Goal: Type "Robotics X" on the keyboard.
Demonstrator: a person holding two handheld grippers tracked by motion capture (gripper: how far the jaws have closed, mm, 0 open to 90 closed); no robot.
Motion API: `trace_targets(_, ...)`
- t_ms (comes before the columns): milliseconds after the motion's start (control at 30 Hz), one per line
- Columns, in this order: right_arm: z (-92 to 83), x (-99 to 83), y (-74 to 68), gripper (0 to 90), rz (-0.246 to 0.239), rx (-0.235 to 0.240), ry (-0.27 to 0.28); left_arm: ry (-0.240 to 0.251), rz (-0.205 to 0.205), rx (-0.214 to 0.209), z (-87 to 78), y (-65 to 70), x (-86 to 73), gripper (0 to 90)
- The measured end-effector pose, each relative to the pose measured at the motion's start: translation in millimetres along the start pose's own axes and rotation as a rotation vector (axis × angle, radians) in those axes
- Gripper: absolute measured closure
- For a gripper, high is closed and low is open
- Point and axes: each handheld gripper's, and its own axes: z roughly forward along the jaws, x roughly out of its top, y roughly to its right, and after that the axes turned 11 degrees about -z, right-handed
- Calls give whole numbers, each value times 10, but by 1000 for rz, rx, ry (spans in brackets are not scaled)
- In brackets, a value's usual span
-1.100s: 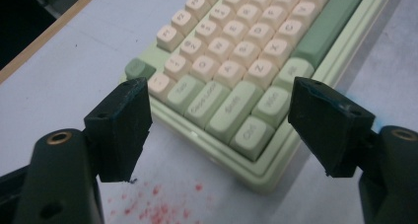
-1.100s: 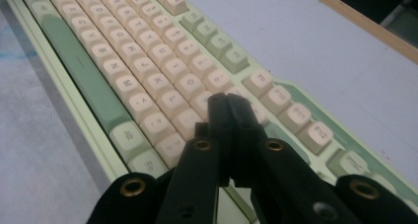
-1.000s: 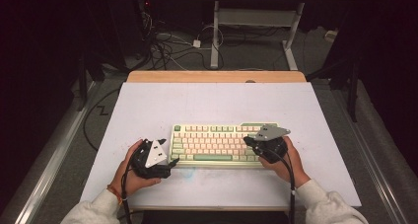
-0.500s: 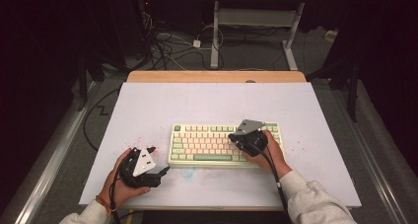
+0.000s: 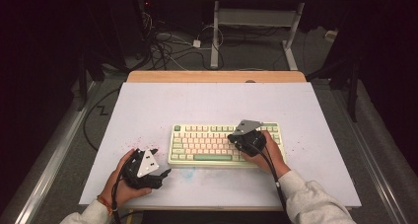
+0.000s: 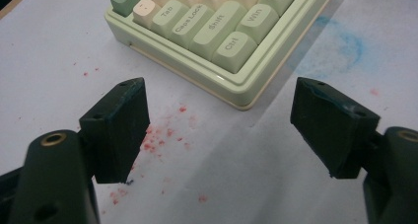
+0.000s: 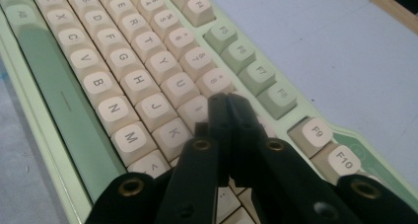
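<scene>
The keyboard (image 5: 224, 145) lies flat at lower centre of the high view on the white worktop (image 5: 207, 100). The right hand-held gripper (image 7: 227, 103), jaws pressed together on nothing, hovers with its tip over the keys around I and O; being blunt, it could well press two neighbouring keys at once or skid off a cap. The left hand-held gripper (image 6: 219, 120) rests low at lower left, jaws spread wide, empty, just off the keyboard's Ctrl corner.

Both claws are black, each topped by a grey three-cornered plate and trailing a black cable. The left claw (image 5: 158, 162) has blocky dark pads and brass-ringed screw holes; so does the right claw (image 5: 231, 135). Light grey sleeves cover both forearms, and an orange band circles the left wrist.
</scene>
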Motion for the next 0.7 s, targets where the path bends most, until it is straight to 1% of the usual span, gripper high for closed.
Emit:
trace_targets(33,-34,-3,7,898,6,-5,14,3,-1,0,-3,-3,0,216)
trace_targets(133,-64,-5,7,886,19,-8,26,5,-6,1,-4,-9,1,216)
trace_targets(167,-81,-7,11,878,14,-10,40,6,-5,-1,-4,-8,1,216)
trace_targets(200,-129,-6,7,859,23,-17,58,6,-4,-2,-3,-7,0,216)
trace_targets(233,-129,-6,7,859,23,-17,58,3,-1,1,-3,-5,-1,216)
trace_targets(267,-182,-4,1,838,21,-24,81,3,1,3,-3,-4,-2,216)
trace_targets(300,-182,-4,1,838,21,-24,81,5,-2,2,-4,-6,-2,216)
trace_targets(333,-241,-3,-3,789,18,-36,101,7,-3,2,-5,-8,-2,216)
trace_targets(367,-241,-3,-3,789,18,-36,101,6,-2,4,-4,-8,-2,216)
trace_targets(467,-330,-15,-7,713,29,-50,141,4,-6,3,0,-12,-4,216)
trace_targets(533,-414,-36,-7,625,32,-59,174,6,-6,2,-2,-11,-4,216)
trace_targets(567,-414,-36,-7,625,32,-59,174,7,-7,1,-4,-12,-3,216)
trace_targets(600,-482,-49,-13,547,31,-75,196,7,-8,2,-6,-12,-2,216)
trace_targets(633,-482,-49,-13,547,31,-75,196,7,-7,3,-8,-12,-2,216)
trace_targets(700,-567,-66,-29,491,35,-90,217,5,-10,5,-9,-13,-4,216)
